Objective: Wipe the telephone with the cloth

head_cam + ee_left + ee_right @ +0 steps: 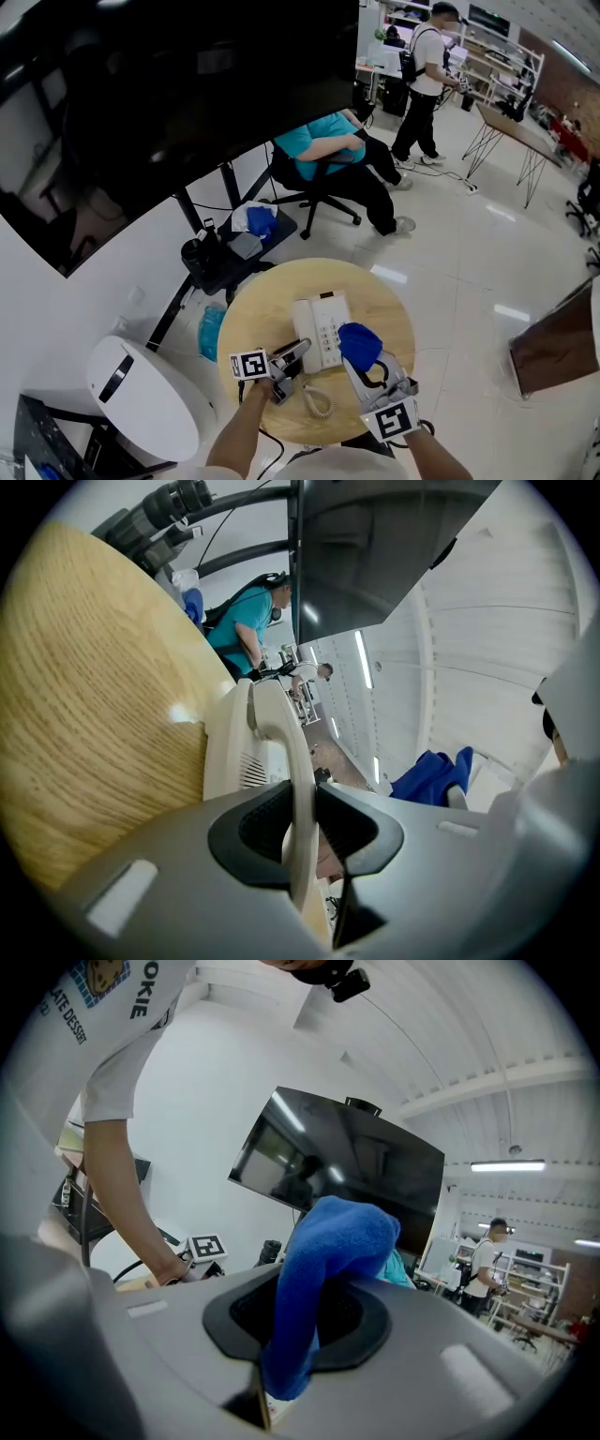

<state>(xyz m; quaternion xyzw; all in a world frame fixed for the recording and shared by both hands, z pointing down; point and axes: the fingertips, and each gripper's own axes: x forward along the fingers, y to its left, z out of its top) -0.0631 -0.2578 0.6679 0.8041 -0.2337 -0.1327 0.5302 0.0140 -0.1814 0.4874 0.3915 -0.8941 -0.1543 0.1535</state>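
Observation:
A cream telephone base (323, 328) sits on the round wooden table (394, 323). Its handset (292, 354) is lifted off the base, and my left gripper (298, 351) is shut on it. In the left gripper view the handset (292, 761) stands edge-on between the pads of that gripper (302, 832), with the base (228, 752) just behind it. The coiled cord (320, 402) hangs toward the table's near edge. My right gripper (360, 367) is shut on a blue cloth (359, 341), held right of the base. The cloth (323, 1260) bulges out of this gripper (314, 1312).
A large black screen (169, 94) on a stand hangs over the far side. A seated person (328, 145) on an office chair is beyond the table. A black stool (230, 253) with cloths and a white rounded machine (141, 389) stand to the left.

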